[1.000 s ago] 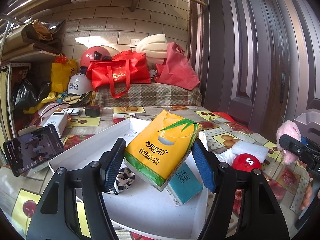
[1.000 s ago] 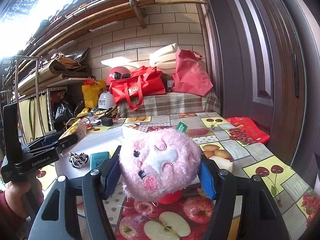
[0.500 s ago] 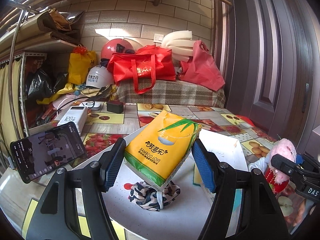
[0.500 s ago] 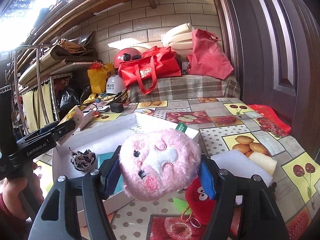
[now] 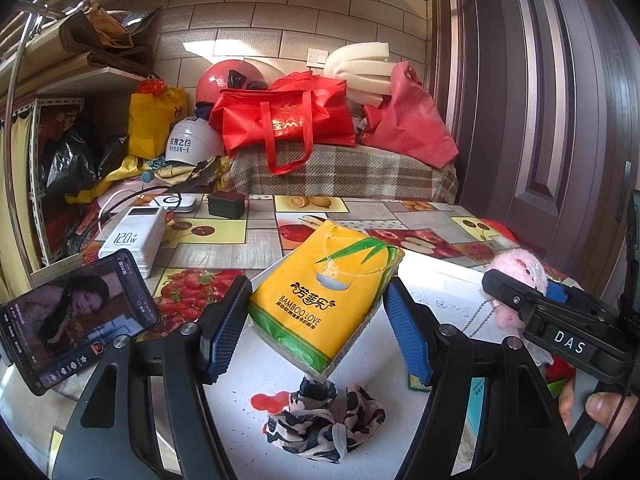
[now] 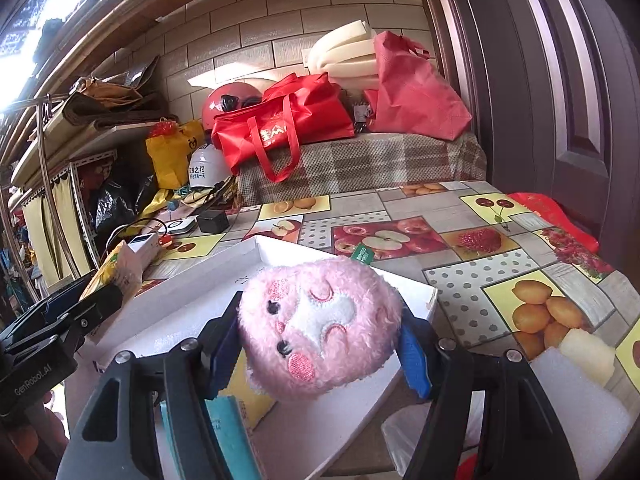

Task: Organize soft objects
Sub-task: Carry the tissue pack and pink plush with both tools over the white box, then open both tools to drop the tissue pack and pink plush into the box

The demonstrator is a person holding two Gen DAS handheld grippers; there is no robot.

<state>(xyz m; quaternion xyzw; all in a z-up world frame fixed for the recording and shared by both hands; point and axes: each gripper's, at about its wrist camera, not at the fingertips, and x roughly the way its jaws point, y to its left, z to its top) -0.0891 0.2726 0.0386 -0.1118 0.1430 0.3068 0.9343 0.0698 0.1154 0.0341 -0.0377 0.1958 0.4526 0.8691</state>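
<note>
- The left gripper (image 5: 318,330) clamps a yellow tissue pack (image 5: 326,296) between its pads.
- Just below the pack, a patterned cloth (image 5: 326,420) lies in the white tray (image 5: 440,276).
- The right gripper (image 6: 320,344) squeezes a pink plush toy (image 6: 320,328) above the tray's near part.
- Beyond both grippers lies the fruit-print tablecloth (image 6: 460,216).

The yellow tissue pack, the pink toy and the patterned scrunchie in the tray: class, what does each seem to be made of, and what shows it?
Yellow tissue pack: thin glossy plastic film, probably over soft tissue; it shines and creases.
Pink toy: fluffy synthetic plush, matte, with embroidered face details.
Patterned scrunchie: smooth woven cloth, perhaps satin-like; it bunches in soft folds.
</note>
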